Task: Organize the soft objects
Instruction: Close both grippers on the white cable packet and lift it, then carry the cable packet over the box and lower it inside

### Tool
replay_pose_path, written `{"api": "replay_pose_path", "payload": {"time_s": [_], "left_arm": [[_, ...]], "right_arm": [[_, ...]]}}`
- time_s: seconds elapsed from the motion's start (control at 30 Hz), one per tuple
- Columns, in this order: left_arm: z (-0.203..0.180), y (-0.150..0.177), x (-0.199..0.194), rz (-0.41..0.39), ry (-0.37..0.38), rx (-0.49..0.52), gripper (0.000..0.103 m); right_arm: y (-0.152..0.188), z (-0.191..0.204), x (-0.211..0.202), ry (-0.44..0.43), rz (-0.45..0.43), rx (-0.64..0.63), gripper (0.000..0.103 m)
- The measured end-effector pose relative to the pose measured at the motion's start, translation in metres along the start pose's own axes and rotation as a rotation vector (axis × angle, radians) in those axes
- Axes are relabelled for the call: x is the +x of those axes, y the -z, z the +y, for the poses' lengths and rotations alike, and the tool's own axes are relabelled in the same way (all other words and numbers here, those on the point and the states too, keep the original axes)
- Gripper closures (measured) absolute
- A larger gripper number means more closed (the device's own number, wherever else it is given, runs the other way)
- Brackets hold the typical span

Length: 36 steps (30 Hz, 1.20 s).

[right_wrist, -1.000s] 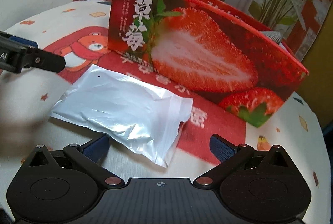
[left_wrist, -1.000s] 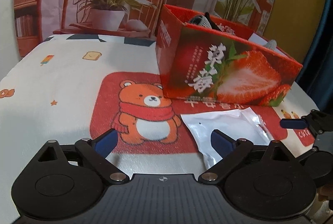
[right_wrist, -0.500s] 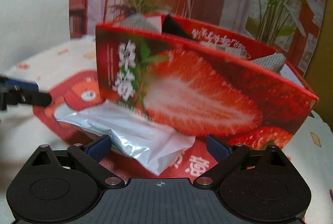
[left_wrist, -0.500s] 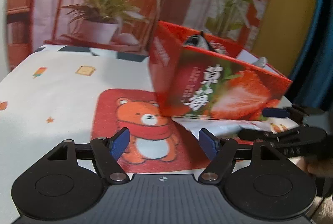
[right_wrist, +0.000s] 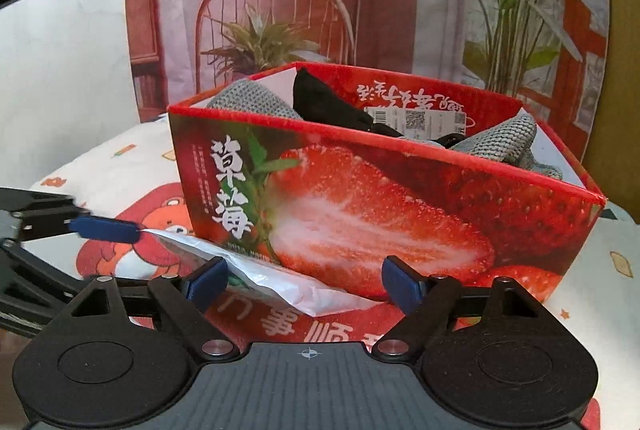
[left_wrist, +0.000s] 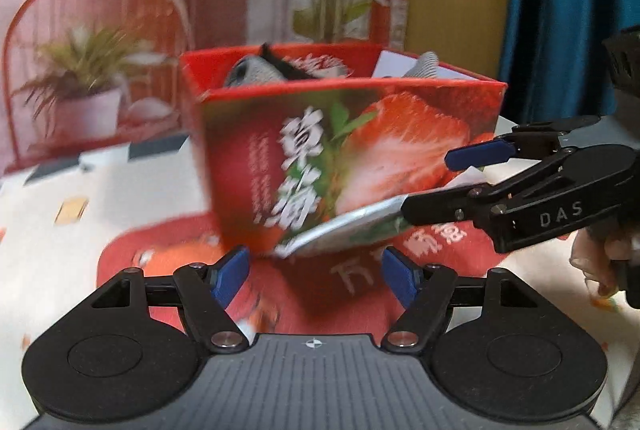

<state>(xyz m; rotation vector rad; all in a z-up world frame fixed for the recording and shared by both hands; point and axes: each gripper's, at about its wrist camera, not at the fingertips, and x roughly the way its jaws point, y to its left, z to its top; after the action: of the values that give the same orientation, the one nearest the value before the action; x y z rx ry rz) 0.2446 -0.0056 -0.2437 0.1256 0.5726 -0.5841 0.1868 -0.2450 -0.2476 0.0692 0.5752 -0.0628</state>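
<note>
A white plastic pouch [right_wrist: 272,276] lies against the front of the red strawberry box [right_wrist: 380,214]; it also shows in the left wrist view [left_wrist: 352,226], in front of the box [left_wrist: 328,150]. My right gripper [right_wrist: 304,280] is open, its jaws either side of the pouch's near end. My left gripper [left_wrist: 316,274] is open and empty, low in front of the box. The right gripper seen from the left [left_wrist: 448,186] has its fingers above and below the pouch. Grey knit cloth [right_wrist: 500,140] and a black item [right_wrist: 324,106] sit in the box.
The table has a cloth [right_wrist: 132,166] with a red bear patch [right_wrist: 160,226]. A printed backdrop with a chair and plants [right_wrist: 276,30] hangs behind. A blue curtain [left_wrist: 576,10] is at the right of the left wrist view.
Both grippers have moved in low toward the box. The right gripper has come around the pouch, and the pouch's edge has lifted off the cloth. The left view swung right.
</note>
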Motion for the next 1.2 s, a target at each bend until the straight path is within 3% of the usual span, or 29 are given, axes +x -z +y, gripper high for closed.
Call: {"api": "replay_pose_path", "payload": {"time_s": [0.2,0.5,0.6,0.67,0.73,0.83,1.2], "left_arm": [[0.003,-0.012,0.017,-0.003,-0.005,0.009,0.046],[0.012,-0.014,0.027,0.022,0.049,-0.037,0.046],[0.013,-0.013,0.030,0.031,0.075,-0.043,0.046],[0.012,-0.012,0.032,0.036,0.075,-0.038,0.046],[0.012,-0.012,0.033,0.035,0.072,-0.049,0.047],[0.013,-0.013,0.029,0.045,0.074,-0.075,0.047],[0.004,-0.035,-0.001,-0.002,0.062,-0.082,0.047]], "right_arm": [[0.000,-0.005,-0.003,0.001,-0.022,-0.007,0.022],[0.009,-0.014,0.009,-0.006,-0.012,-0.067,0.023],[0.009,-0.012,0.020,-0.018,0.006,-0.090,0.039],[0.009,-0.009,0.024,-0.031,0.008,-0.097,0.043],[0.010,-0.005,0.025,-0.016,0.000,-0.108,0.062],[0.010,-0.006,0.022,-0.023,-0.011,-0.075,0.067],[-0.001,-0.005,-0.005,-0.025,-0.071,-0.050,0.068]]}}
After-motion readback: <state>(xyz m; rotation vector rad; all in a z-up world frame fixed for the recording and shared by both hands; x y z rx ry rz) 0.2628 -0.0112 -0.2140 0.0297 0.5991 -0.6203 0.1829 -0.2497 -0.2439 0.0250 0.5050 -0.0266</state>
